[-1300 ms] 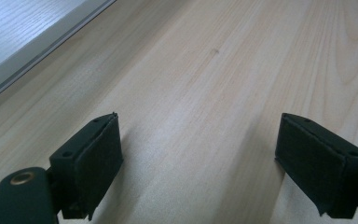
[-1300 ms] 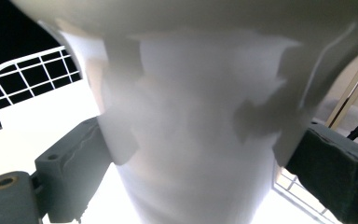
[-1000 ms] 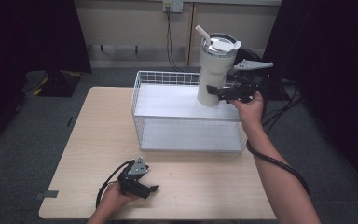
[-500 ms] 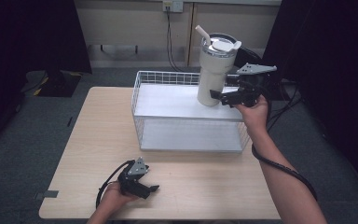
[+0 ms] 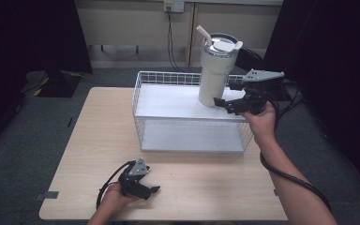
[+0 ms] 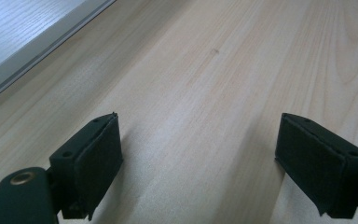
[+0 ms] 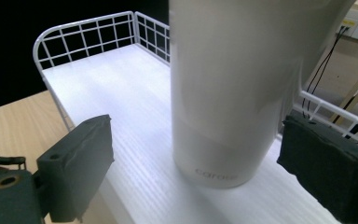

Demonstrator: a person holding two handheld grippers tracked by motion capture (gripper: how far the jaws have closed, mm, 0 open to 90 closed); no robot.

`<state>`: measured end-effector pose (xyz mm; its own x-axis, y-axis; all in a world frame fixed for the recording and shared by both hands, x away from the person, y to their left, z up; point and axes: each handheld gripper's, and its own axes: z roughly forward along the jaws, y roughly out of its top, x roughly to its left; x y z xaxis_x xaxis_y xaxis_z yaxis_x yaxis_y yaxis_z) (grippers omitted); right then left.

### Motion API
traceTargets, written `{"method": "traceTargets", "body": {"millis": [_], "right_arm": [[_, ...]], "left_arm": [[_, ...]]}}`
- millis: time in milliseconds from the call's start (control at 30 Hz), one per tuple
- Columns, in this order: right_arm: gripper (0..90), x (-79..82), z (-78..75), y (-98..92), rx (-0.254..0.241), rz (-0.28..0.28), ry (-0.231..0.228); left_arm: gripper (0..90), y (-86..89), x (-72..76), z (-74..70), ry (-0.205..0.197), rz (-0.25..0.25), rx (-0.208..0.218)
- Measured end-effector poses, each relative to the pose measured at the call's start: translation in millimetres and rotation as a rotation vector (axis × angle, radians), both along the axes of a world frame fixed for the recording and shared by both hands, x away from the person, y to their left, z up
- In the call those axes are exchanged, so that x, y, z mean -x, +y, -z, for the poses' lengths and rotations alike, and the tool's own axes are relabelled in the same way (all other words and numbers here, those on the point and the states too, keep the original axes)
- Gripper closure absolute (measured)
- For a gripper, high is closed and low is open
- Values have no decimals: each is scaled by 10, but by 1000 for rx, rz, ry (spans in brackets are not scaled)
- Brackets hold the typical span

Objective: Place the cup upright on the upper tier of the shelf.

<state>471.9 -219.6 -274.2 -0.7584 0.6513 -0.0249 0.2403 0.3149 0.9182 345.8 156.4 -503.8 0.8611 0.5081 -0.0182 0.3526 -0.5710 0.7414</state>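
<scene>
A tall cream tumbler (image 5: pixel 215 70) with a lid and a straw stands upright at the back right of the white shelf in a wire basket (image 5: pixel 168 74). My right gripper (image 5: pixel 227 95) hovers open just to its right, its jaws level with the tumbler's base. In the right gripper view the tumbler (image 7: pixel 233 84) rises between and beyond the spread jaws of that gripper (image 7: pixel 200 135), untouched by them, with the basket's rim (image 7: pixel 84 25) behind. My left gripper (image 5: pixel 151 182) rests open on the wooden table (image 5: pixel 98 131) near the front edge; its view has the gripper (image 6: pixel 198 135) over bare wood.
The basket takes up the table's back right half. Dark curtains stand to both sides, and a wall with a socket and cables (image 5: pixel 171 28) lies behind. A black cable (image 5: pixel 290 176) trails along the right forearm.
My right gripper has drawn back a little to the right, away from the tumbler, which has stayed in place. The left gripper has not moved.
</scene>
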Motion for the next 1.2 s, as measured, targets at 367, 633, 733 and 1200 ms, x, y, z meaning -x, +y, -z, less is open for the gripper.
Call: {"method": "traceTargets", "body": {"millis": [367,633,733,1200], "right_arm": [[91,203,12,-56,7,-38,9],[91,310,34,-94,15,-59,12],[91,353,30,-103,9,-69,13],[91,612,142,-79,20,-143,15]], "left_arm": [[138,0,0,1,0,0,0],[138,0,0,1,0,0,0],[138,0,0,1,0,0,0],[138,-1,0,1,2,0,0]]}}
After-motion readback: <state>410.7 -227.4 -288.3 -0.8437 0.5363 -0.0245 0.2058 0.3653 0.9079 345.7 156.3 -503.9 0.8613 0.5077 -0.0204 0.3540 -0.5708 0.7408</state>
